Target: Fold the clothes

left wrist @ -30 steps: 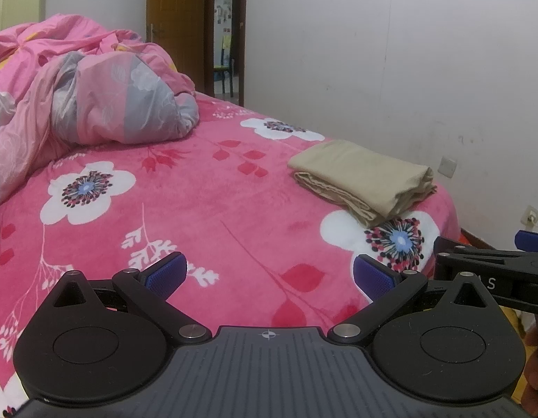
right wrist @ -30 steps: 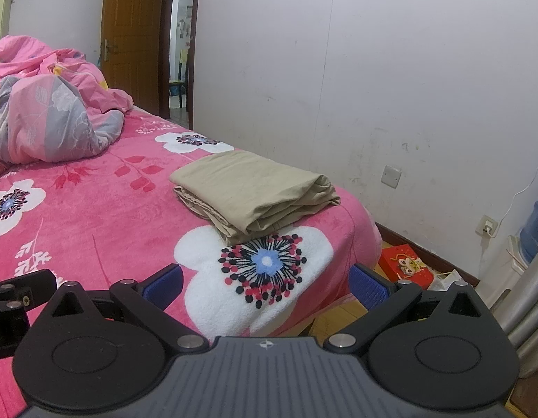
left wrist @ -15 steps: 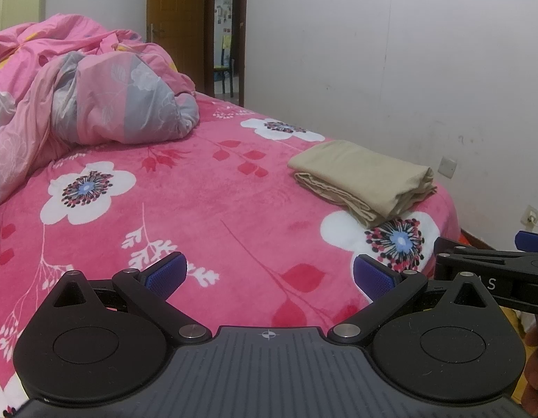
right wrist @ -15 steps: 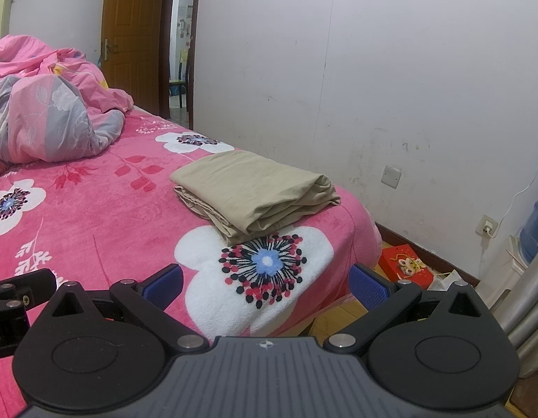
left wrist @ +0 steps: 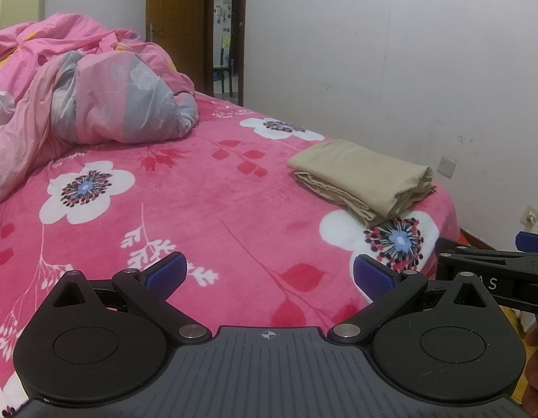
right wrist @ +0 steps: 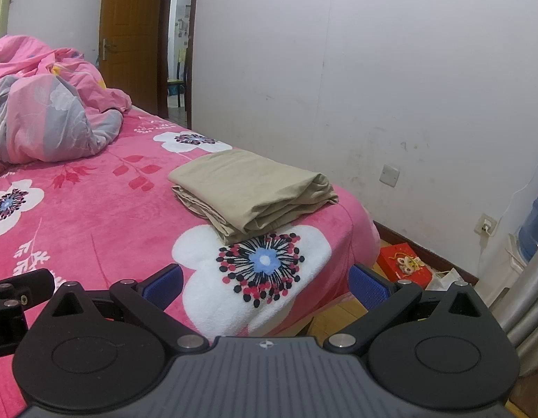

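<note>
A folded beige cloth garment is seen lying flat near the right edge of a bed covered by a pink floral fleece blanket, partly over a white flower print. A crumpled pink and grey quilt is heaped at the far end of the bed. The left tool is held spread wide over the blanket with nothing gripped. The right tool is likewise spread wide and empty, held just beside the left one, at the bed's corner.

The crumpled quilt (pink and grey) runs off the left edge.
</note>
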`<action>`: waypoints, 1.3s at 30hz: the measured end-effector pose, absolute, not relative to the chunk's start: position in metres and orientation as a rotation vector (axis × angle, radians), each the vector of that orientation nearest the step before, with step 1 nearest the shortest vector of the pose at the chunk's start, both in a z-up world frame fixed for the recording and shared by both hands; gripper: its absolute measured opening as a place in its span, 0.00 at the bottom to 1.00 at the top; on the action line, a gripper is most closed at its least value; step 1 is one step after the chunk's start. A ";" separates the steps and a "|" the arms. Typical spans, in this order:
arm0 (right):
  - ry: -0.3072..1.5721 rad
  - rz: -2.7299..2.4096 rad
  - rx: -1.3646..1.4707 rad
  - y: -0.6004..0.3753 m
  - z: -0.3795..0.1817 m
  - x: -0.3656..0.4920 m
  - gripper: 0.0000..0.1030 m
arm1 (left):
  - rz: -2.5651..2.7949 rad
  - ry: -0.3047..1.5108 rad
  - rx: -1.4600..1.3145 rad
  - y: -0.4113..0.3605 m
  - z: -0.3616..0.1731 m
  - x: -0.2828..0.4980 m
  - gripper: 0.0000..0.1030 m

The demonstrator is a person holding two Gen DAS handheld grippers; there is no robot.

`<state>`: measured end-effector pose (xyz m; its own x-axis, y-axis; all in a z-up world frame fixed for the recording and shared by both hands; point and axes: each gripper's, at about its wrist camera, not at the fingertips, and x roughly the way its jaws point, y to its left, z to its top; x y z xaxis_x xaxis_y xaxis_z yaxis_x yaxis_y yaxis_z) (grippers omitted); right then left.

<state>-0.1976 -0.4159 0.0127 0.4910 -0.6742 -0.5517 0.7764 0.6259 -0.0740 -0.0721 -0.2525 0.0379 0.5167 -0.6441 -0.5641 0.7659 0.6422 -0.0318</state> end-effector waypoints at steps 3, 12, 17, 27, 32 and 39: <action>0.579 -0.886 0.195 -0.416 0.013 -0.198 1.00 | -0.855 0.573 0.233 -0.252 0.038 -0.072 1.00; 0.578 -0.886 0.195 -0.417 0.012 -0.198 1.00 | -0.855 0.573 0.233 -0.254 0.038 -0.072 1.00; 0.577 -0.886 0.193 -0.416 0.013 -0.198 1.00 | -0.853 0.571 0.232 -0.254 0.038 -0.072 1.00; 0.577 -0.888 0.194 -0.415 0.013 -0.197 1.00 | -0.853 0.571 0.232 -0.255 0.039 -0.072 1.00; 0.579 -0.888 0.194 -0.416 0.014 -0.197 1.00 | -0.852 0.572 0.232 -0.254 0.039 -0.073 1.00; 0.579 -0.888 0.193 -0.415 0.013 -0.197 1.00 | -0.852 0.574 0.232 -0.254 0.039 -0.072 1.00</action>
